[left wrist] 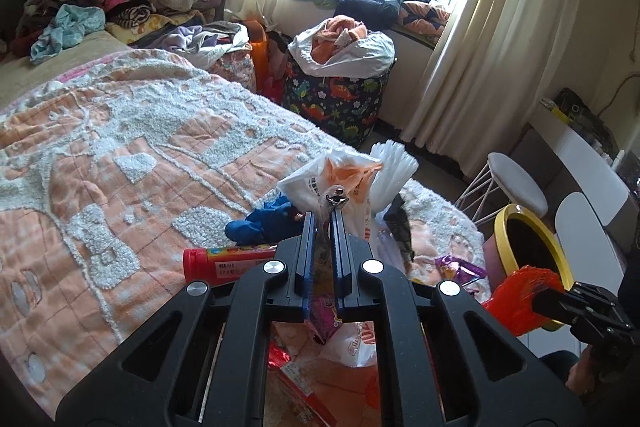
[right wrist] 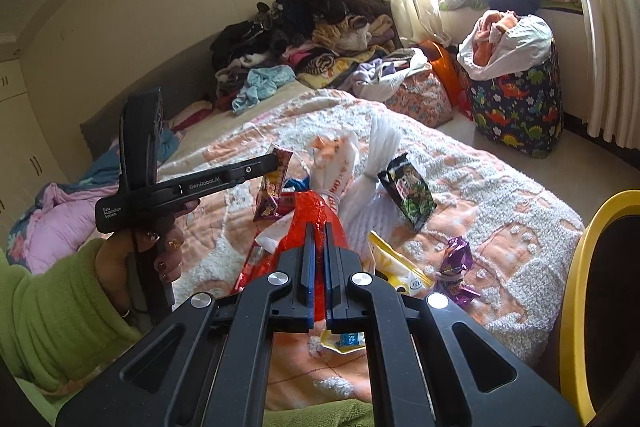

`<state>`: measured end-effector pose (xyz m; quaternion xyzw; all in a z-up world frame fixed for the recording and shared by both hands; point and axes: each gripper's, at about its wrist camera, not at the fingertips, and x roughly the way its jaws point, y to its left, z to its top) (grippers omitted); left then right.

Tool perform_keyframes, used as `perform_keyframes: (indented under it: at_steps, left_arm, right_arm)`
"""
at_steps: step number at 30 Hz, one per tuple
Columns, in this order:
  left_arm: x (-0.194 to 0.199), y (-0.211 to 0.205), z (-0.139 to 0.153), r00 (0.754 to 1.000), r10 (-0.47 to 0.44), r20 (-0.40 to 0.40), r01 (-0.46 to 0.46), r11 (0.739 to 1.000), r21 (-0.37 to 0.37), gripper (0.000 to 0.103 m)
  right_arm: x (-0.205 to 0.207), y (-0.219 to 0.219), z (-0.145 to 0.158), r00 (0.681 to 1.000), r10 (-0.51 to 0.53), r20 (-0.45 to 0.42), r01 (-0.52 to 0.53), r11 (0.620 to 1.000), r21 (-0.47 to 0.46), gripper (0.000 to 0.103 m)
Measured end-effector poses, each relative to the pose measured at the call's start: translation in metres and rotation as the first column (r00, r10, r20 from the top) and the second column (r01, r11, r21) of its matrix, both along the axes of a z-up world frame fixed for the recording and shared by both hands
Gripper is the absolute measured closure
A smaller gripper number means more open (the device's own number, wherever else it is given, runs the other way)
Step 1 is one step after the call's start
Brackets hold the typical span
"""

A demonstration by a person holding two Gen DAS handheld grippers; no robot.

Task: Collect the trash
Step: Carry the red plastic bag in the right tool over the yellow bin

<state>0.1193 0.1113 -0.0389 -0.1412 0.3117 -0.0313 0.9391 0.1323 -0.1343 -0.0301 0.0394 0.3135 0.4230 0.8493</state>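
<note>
A: Left gripper (left wrist: pixel 323 217) status?

B: Your jaws are clamped on a pink-purple printed snack wrapper (right wrist: pixel 273 187). The right wrist view shows it hanging from the fingertips above the bed, clear of the blanket.

A: Right gripper (right wrist: pixel 318 231)?

B: Closed on a crinkled red plastic bag (right wrist: pixel 316 211); the film is pinched between the blue pads. In the left wrist view the bag sits right at the yellow rim of the dark round bin (left wrist: pixel 532 247) beside the bed.

A: What trash is on the peach and white textured blanket (left wrist: pixel 120 163)?

B: A white plastic bag with orange print (left wrist: pixel 340 175), bundled white plastic bags (right wrist: pixel 380 147), a black and green snack packet (right wrist: pixel 410 191) standing tilted, a purple foil wrapper (right wrist: pixel 456 267) near the bed edge, a yellow and white pouch (right wrist: pixel 400 267) just under your right gripper, and a red cylindrical tube with a label (left wrist: pixel 224 261) lying flat by a crumpled blue cloth (left wrist: pixel 260 223).

A: Your left hand?

B: The hand (right wrist: pixel 136 259), in a green fleece sleeve (right wrist: pixel 52 311), grips the handle.
</note>
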Motion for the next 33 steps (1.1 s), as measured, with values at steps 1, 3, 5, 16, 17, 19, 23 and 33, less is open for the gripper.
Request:
perform_keyframes:
  at_steps: [1,3,5,16,17,19,23,33]
  left_arm:
    - [-0.001,-0.002,0.005,1.0,-0.006,0.012,0.007,1.0,-0.006,0.099]
    - [-0.003,-0.007,0.015,0.999,-0.017,0.034,0.018,1.0,-0.008,0.099]
    - [-0.005,-0.013,0.022,0.998,-0.033,0.053,0.034,0.999,-0.014,0.099]
    - [-0.01,-0.053,0.038,0.99,-0.11,0.091,0.111,0.994,-0.012,0.099]
    - [-0.01,-0.056,0.038,0.989,-0.116,0.091,0.118,0.993,-0.013,0.099]
    - [-0.011,-0.064,0.037,0.987,-0.129,0.091,0.131,0.991,-0.012,0.099]
    - [-0.012,-0.078,0.04,0.984,-0.15,0.098,0.152,0.988,-0.013,0.099]
    - [-0.011,-0.106,0.045,0.974,-0.198,0.107,0.201,0.98,-0.011,0.099]
  right_arm:
    - [-0.001,-0.001,0.004,1.0,-0.003,0.006,0.003,1.0,0.007,0.1]
    - [-0.002,-0.005,0.01,1.0,-0.009,0.018,0.008,1.0,0.024,0.1]
    - [-0.004,-0.009,0.017,0.999,-0.019,0.036,0.018,0.999,0.037,0.1]
    - [-0.006,-0.046,0.04,0.99,-0.104,0.097,0.096,0.992,0.076,0.1]
    - [-0.007,-0.049,0.041,0.988,-0.112,0.102,0.105,0.991,0.078,0.1]
    - [-0.009,-0.053,0.043,0.986,-0.128,0.107,0.119,0.989,0.082,0.1]
    - [-0.01,-0.066,0.047,0.981,-0.158,0.115,0.148,0.985,0.089,0.1]
    - [-0.007,-0.099,0.053,0.963,-0.236,0.131,0.222,0.969,0.112,0.1]
